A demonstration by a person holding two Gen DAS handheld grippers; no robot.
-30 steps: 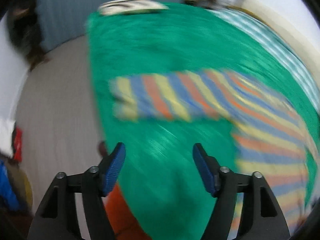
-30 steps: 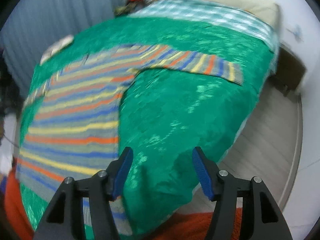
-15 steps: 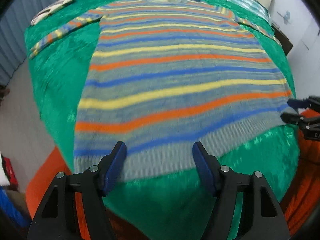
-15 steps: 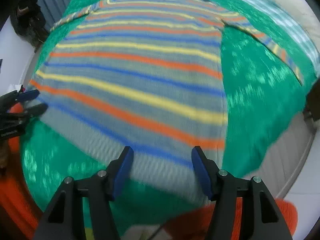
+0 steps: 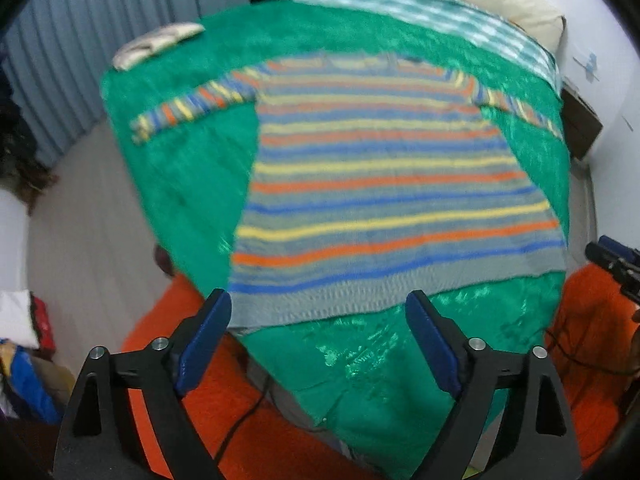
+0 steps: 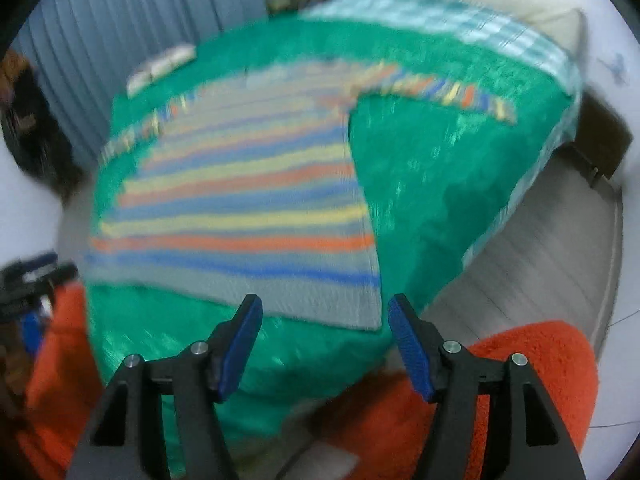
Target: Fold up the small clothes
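Two tongs over a bed, left tongs (image 5: 318,336) opening wide with nothing between, right tongs (image 6: 324,340) opening, empty, striped sweater (image 5: 384,188) flat on green bedspread (image 5: 192,176) just ahead of both

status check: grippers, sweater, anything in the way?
Left gripper and right gripper empty, jaws opening. Striped sweater flat on green bedspread, sleeves out, unfolded. Nothing blocking the hem.
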